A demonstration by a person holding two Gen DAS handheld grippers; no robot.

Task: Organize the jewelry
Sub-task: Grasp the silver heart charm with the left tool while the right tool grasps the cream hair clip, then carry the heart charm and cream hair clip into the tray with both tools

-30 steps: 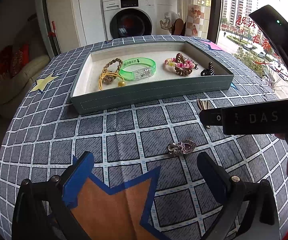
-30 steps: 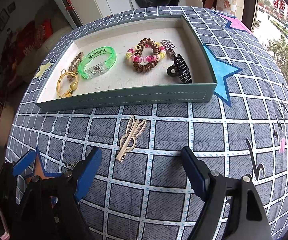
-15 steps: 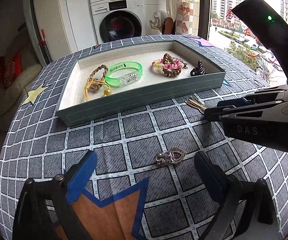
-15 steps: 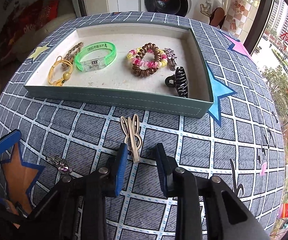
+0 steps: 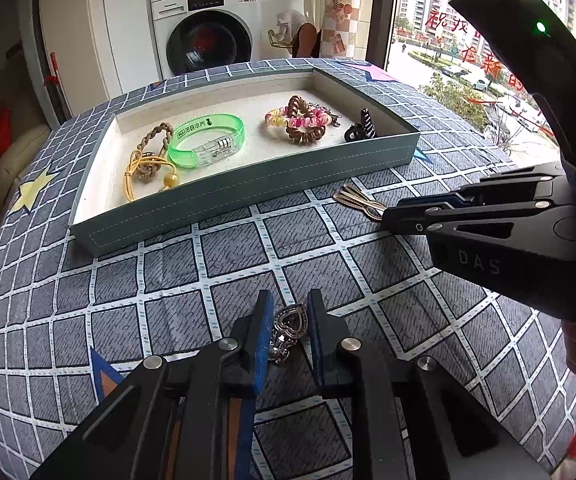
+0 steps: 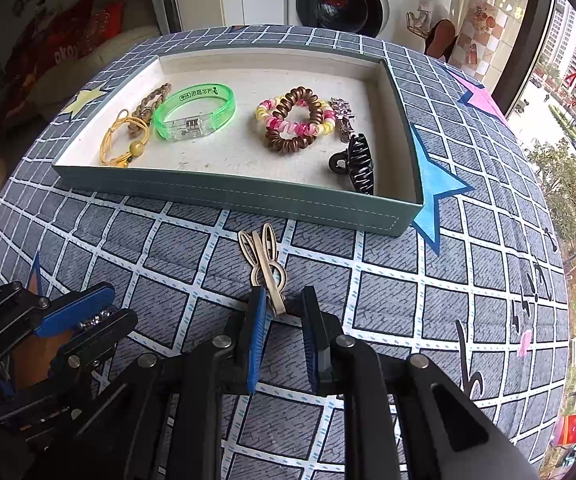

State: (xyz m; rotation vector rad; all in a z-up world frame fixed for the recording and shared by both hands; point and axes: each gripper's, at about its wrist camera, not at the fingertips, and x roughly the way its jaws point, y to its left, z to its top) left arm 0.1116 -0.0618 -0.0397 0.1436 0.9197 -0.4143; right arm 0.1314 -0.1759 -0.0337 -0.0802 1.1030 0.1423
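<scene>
Close to the camera, the left gripper (image 5: 290, 334) is closing around a small silver heart-shaped brooch (image 5: 288, 330) lying on the checked tablecloth (image 5: 175, 280); its 2 blue pads are sitting right beside the brooch, and whether they are already pinching it I cannot tell. The right gripper (image 6: 281, 322) is narrowing on the tail of a flat beige hair clip (image 6: 263, 262) just in front of the tray (image 6: 247, 194). One pad seems to be touching the clip while a gap is showing on the other side, so a firm hold is not confirmed.

Both pieces are looking light, rigid and smooth, likely to slip or flip, and the brooch's stones may be delicate. Taking the brooch across its body and the clip by its thick end seems safest.

Inside the tray are lying a green bangle (image 6: 193, 114), a braided cord bracelet (image 6: 147, 108), a yellow cord with a bead (image 6: 123, 140), coiled hair ties (image 6: 294, 124), a jewelled clip (image 6: 342, 116) and a black claw clip (image 6: 358, 170). The tray's front wall is standing between both grippers and the open floor space.
</scene>
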